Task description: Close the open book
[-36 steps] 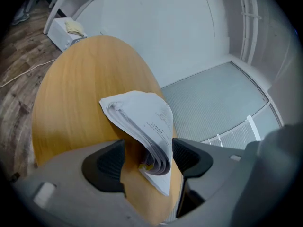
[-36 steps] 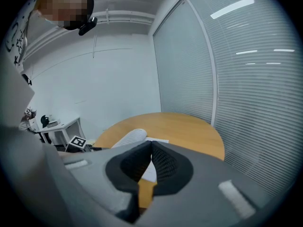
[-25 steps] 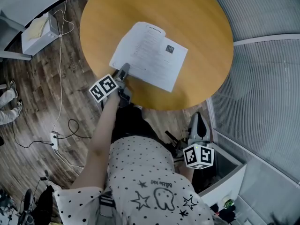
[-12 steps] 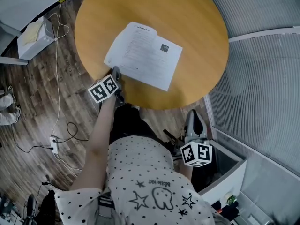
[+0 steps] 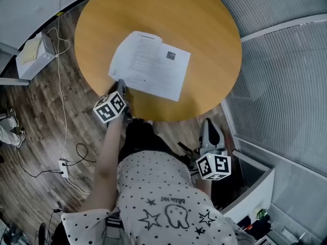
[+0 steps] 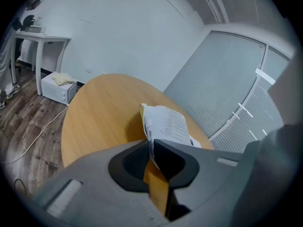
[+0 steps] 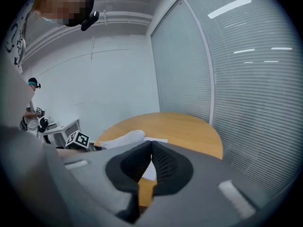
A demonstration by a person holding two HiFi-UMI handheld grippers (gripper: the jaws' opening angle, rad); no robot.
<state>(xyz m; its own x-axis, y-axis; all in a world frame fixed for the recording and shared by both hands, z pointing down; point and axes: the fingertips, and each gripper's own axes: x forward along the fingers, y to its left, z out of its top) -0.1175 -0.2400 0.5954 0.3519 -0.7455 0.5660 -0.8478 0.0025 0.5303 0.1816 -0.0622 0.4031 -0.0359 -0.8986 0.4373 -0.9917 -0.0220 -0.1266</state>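
your left gripper (image 5: 121, 83) jaws just been closing, pinching book (image 5: 149, 65) corner at table (image 5: 204, 29) edge | right gripper (image 5: 209, 129) closed, empty | wood floor (image 5: 30, 131)

Even, cool indoor light fills all three views, shadows soft. Both gripper views bend strongly and go black at the corners, near jaws blurred; bright strips glare on the blinds (image 7: 246, 56), perhaps reflected ceiling lamps.

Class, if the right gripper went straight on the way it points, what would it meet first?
The right gripper would likely meet the table top first, short of the open book; depth is unclear.
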